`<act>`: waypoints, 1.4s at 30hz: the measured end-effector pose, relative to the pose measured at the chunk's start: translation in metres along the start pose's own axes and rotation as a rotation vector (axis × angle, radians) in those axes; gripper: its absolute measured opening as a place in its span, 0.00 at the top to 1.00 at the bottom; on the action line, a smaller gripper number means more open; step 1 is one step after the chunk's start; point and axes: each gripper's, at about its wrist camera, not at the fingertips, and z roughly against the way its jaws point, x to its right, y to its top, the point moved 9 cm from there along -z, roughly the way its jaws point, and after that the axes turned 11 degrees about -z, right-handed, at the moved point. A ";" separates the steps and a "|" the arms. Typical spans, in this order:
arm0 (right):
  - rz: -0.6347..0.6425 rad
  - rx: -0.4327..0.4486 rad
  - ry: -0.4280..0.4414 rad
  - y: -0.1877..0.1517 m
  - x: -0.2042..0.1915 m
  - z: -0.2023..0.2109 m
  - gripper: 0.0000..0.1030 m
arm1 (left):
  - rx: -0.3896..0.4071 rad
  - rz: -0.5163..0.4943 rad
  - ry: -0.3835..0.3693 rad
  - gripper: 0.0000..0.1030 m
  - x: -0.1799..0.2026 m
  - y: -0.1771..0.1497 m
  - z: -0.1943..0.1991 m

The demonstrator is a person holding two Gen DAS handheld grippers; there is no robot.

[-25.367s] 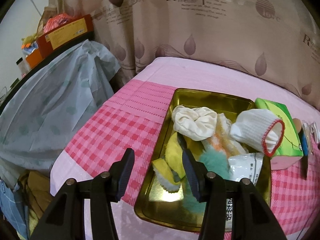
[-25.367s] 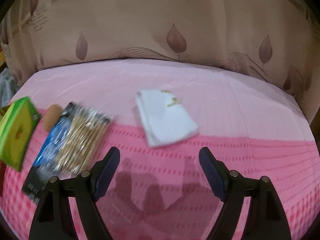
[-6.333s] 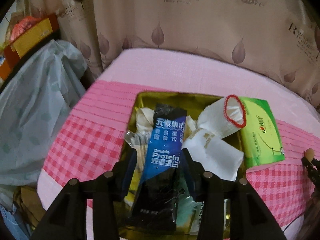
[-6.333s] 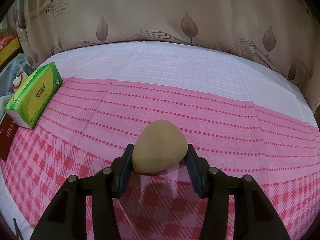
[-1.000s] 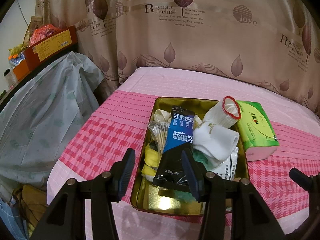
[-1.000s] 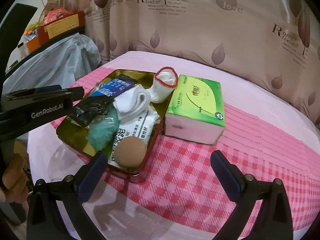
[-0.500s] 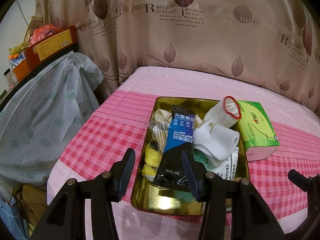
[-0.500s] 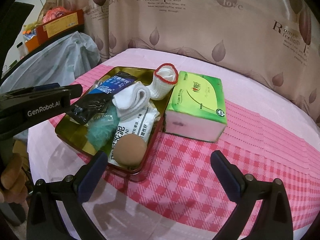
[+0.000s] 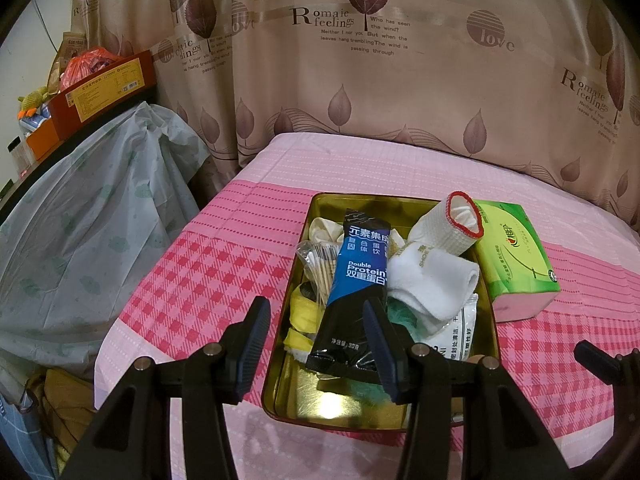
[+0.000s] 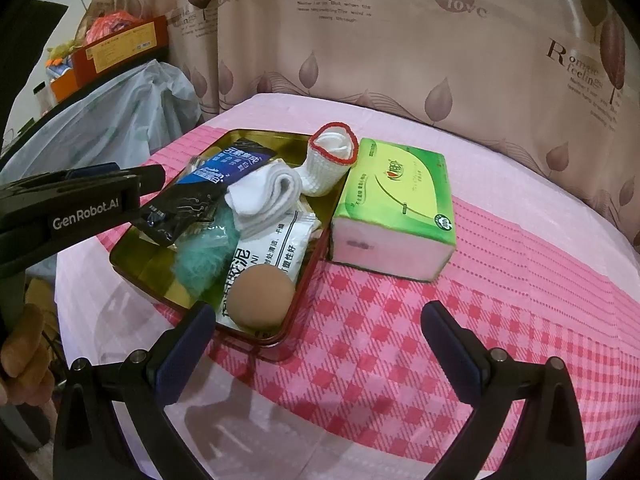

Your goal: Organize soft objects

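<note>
left claw (image 9: 316, 344): open, empty, above tray's near end | right claw (image 10: 316, 340): wide open, empty | gold tray (image 10: 132, 256) on tabletop: folded white sock (image 10: 264, 196), tan ball (image 10: 262, 298), protein packet (image 9: 356, 292) inside | green tissue pack (image 10: 396, 204) touching tray's right side

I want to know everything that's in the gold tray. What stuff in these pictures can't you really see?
- Bottom layer of the gold tray: both views; the protein pouch, folded white sock and white packet cover it.
- Yellow item: left view, mostly buried; unidentifiable.
- Tan ball: left view shows only a sliver behind the left tool.
- Shelf boxes: labels too small.
- Right tool: open, empty.
</note>
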 end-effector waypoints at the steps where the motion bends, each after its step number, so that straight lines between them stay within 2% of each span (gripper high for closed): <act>1: 0.001 -0.001 0.000 0.000 0.000 0.000 0.01 | 0.000 0.000 0.001 0.52 0.000 -0.001 0.000; 42: 0.010 -0.019 -0.003 -0.004 -0.005 -0.003 0.01 | 0.009 0.002 0.001 0.52 -0.003 -0.001 0.003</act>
